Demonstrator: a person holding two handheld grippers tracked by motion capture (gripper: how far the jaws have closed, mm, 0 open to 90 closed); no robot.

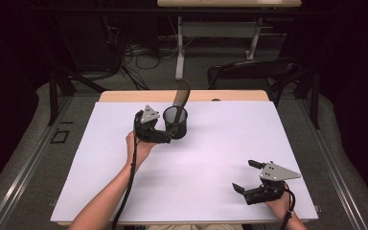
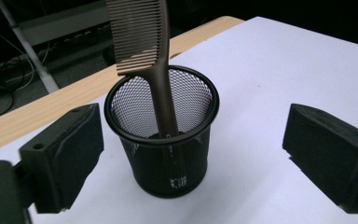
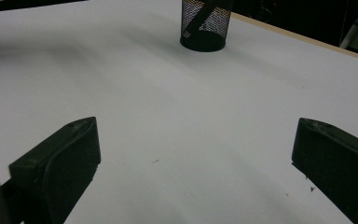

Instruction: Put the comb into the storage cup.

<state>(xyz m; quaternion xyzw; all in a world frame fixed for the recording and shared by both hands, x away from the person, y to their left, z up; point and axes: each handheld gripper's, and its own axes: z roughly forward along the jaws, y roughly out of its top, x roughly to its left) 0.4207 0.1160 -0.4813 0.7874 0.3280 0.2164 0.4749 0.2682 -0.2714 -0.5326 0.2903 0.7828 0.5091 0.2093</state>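
The comb (image 2: 142,44) stands handle-down in the black mesh cup (image 2: 163,140), teeth upward, its shaft leaning against the cup's rim. In the high view the cup (image 1: 176,123) sits above centre of the frame, on the white sheet (image 1: 211,158) that covers the surface, with the comb (image 1: 181,94) rising out of it toward the top edge.

From the left gripper view, my left tool (image 2: 186,154) has its jaws spread wide, one at the lower left and one at the right of the frame, with the cup between and beyond them. Neither pad touches the mesh or the comb. In the high view the left tool (image 1: 159,134) lies just beside the cup on its left.

My judgement: the comb is placed in the cup and the step in hand is the release and clearing away. The next move calls for drawing the left tool straight back from the cup without clipping its rim, since the cup looks light and the tall, leaning comb could tip it.

My right tool (image 3: 191,168) is likewise spread wide with nothing between the jaws, over bare sheet. In the high view it (image 1: 249,176) sits at the lower right of the frame, well apart from the cup, which shows at the top centre of the right gripper view (image 3: 205,25).
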